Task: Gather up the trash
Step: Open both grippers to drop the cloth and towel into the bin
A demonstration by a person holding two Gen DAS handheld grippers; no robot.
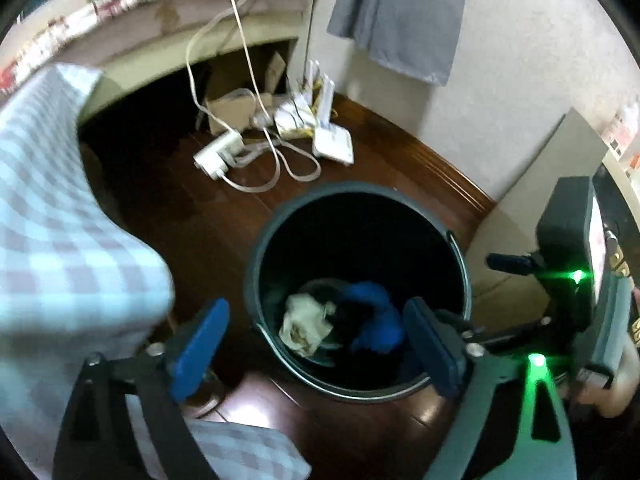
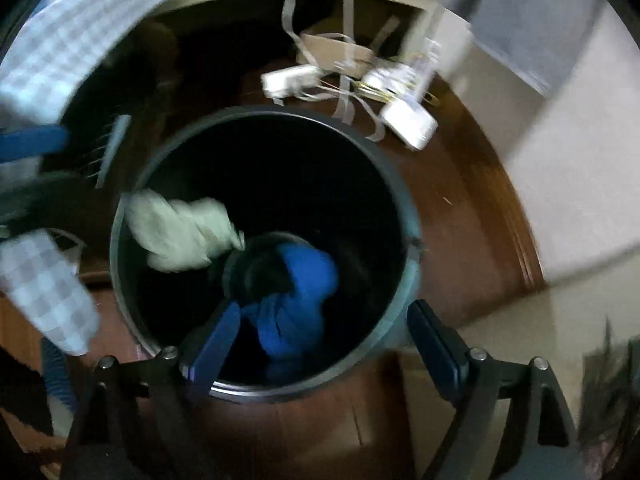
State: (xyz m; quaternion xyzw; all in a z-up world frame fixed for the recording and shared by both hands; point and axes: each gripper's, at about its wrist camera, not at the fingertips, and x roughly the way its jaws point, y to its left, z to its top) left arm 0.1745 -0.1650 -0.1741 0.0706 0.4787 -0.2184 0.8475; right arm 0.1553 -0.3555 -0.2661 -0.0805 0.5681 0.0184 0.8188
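**Inspector:** State of the tools?

**Assistant:** Left tool (image 1: pixel 316 346): blue pads spread wide, nothing between them. Right tool (image 2: pixel 324 344): pads likewise wide apart and empty. Both point steeply down over the dark round bin (image 1: pixel 256 264) standing on the brown wooden floor (image 1: pixel 168 208).

**Inspector:** And the trash?

**Assistant:** Inside the bin. From the left view, a crumpled pale paper wad (image 1: pixel 306 326) lies at the bottom, touching a blue crumpled item (image 1: pixel 378 320) to its right. From the right view the pale wad (image 2: pixel 180 234) appears blurred near the bin's left wall, the blue item (image 2: pixel 298 300) lower down.

**Inspector:** Surroundings?

**Assistant:** White power strip (image 1: pixel 220 153) and cables on the floor beyond the bin; checked cloth (image 1: pixel 60 220) at left.
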